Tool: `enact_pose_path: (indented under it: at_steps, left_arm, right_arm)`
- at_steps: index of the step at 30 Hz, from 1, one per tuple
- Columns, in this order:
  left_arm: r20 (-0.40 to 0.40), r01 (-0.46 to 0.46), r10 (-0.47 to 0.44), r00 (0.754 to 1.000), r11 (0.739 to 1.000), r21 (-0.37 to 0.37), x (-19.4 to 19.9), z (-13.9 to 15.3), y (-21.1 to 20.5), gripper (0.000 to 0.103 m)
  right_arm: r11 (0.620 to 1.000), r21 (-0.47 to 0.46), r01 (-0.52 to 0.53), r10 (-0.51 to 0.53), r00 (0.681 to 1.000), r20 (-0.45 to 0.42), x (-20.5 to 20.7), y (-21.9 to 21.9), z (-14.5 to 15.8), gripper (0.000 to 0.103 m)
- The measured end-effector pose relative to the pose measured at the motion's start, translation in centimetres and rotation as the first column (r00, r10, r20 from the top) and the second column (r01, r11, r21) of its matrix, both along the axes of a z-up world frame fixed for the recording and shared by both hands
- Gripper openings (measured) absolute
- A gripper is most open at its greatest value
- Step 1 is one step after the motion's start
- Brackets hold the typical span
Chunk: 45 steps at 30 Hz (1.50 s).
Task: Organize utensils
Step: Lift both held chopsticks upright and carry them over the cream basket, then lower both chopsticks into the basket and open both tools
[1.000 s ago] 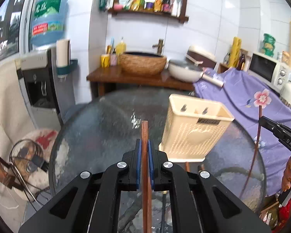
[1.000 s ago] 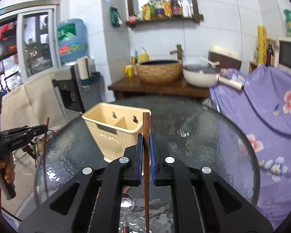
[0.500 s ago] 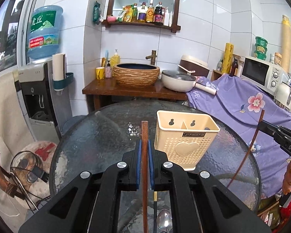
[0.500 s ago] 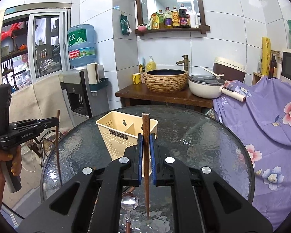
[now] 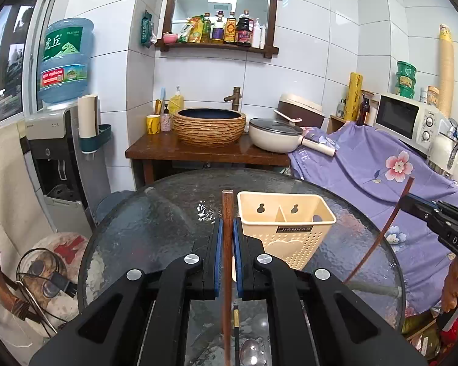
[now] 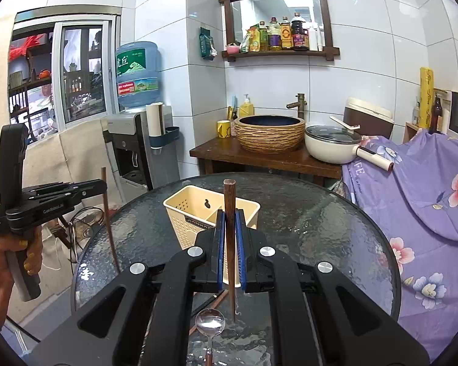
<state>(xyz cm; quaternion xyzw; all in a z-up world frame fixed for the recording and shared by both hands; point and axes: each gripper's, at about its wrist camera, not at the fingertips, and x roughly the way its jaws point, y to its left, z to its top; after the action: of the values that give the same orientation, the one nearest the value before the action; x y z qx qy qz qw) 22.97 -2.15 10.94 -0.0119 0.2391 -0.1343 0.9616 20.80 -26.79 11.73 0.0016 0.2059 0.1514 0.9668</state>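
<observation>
A cream plastic utensil caddy [image 5: 285,228] with two compartments stands on the round glass table [image 5: 155,225]. My left gripper [image 5: 226,244] is shut on a brown wooden chopstick [image 5: 227,277] held upright, just left of the caddy. My right gripper [image 6: 230,244] is shut on a second brown chopstick [image 6: 230,204], upright in front of the caddy [image 6: 195,213]. Each gripper shows in the other's view, off to the side with its chopstick [image 5: 381,231] [image 6: 108,213]. A metal spoon [image 6: 210,323] and another dark chopstick [image 6: 212,300] lie on the glass below the grippers.
Behind the table stands a wooden bench [image 5: 204,152] with a woven basin [image 5: 209,126] and a white pan [image 5: 274,135]. A purple flowered cloth [image 5: 381,164] covers the right side. A water dispenser [image 5: 61,140] stands at the left.
Both grippers have risen with their chopsticks, so the caddy's open top and more of the table show. The caddy looks further off. Both grips are unchanged.
</observation>
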Motion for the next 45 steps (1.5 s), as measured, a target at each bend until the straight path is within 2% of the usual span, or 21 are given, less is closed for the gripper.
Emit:
enact_pose_path:
  at_steps: [11,17,23,27,30,34,38,45]
  left_arm:
    - [0.018,0.037,-0.036,0.999,0.999,-0.029,0.9,3.9,-0.3,0.007]
    - [0.057,0.059,-0.057,0.997,0.998,-0.035,1.6,8.8,-0.8,0.007]
    - [0.097,0.063,-0.058,0.994,0.997,-0.049,3.3,14.4,-1.6,0.007]
    - [0.114,0.043,-0.036,0.993,0.997,-0.063,4.9,16.4,-2.3,0.007]
    - [0.108,0.034,-0.026,0.994,0.997,-0.066,5.9,15.9,-2.8,0.007]
    - [0.060,0.014,-0.011,0.998,0.998,-0.056,7.6,12.9,-3.7,0.007]
    - [0.014,0.008,-0.008,1.000,0.999,-0.037,8.7,9.6,-4.4,0.007]
    - [-0.054,0.014,-0.016,0.998,0.999,-0.038,9.7,5.7,-4.6,0.007]
  right_arm:
    - [0.995,0.063,-0.077,0.078,0.997,-0.029,1.3,0.4,3.3,0.008]
    - [0.989,0.088,-0.117,0.117,0.993,-0.004,2.6,0.7,7.9,0.008]
    - [0.993,0.066,-0.100,0.096,0.993,0.063,4.6,1.2,13.8,0.008]
    - [0.996,0.051,-0.069,0.064,0.994,0.090,6.2,1.5,15.9,0.008]
    - [0.999,0.033,-0.041,0.038,0.995,0.088,7.7,1.8,15.5,0.008]
    - [1.000,0.025,-0.017,0.015,0.997,0.072,9.3,2.2,12.9,0.008]
    - [0.999,0.043,-0.005,0.004,1.000,0.019,10.7,2.2,9.6,0.008]
    - [0.998,0.059,0.004,0.000,0.997,-0.075,12.2,2.0,4.9,0.008]
